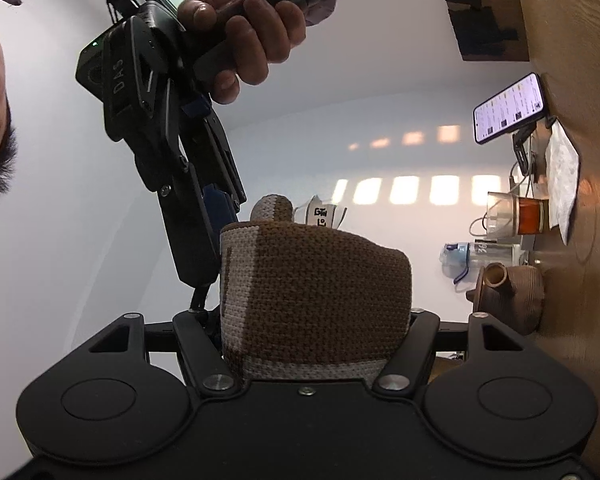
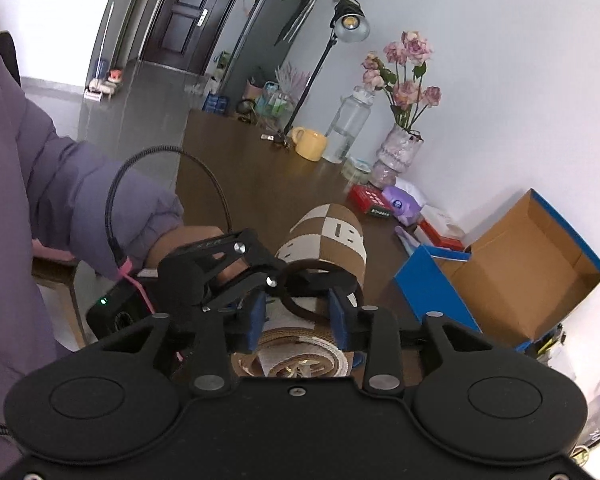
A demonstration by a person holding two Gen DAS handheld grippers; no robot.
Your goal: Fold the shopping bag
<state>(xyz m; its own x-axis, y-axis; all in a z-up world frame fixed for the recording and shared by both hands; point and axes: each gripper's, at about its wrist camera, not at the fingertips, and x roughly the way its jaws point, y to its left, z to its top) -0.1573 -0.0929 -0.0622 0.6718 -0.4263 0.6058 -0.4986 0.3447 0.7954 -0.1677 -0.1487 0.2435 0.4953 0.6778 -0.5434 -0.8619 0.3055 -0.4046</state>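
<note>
Left wrist view shows your left tongs (image 1: 316,320) clamped on the brown-and-beige woven shopping bag (image 1: 316,292), which is rolled or folded into a thick bundle that fills the gap between the two black arms. A rounded loop of the same weave and a white label with black lettering stick out beyond the bundle. Your right hand (image 1: 240,36) grips the handle of the other tool at the upper left, and its long black finger reaches down to the bundle's left edge.

Right wrist view shows your right tongs (image 2: 298,316) with blue pads (image 2: 337,316) standing on either side of the rolled bag (image 2: 328,240); the pads look close against the roll, but you cannot tell whether they actually pinch it. The spiral end of the roll faces the camera. Your left tongs cross in from the left, with a purple padded sleeve (image 2: 80,200) behind them.

Below lies the dark wooden tabletop (image 2: 260,184), carrying a yellow ceramic mug (image 2: 310,143), a clear water bottle (image 2: 348,124), a pale vase of pink roses (image 2: 398,152) and an open blue cardboard box (image 2: 512,268).
</note>
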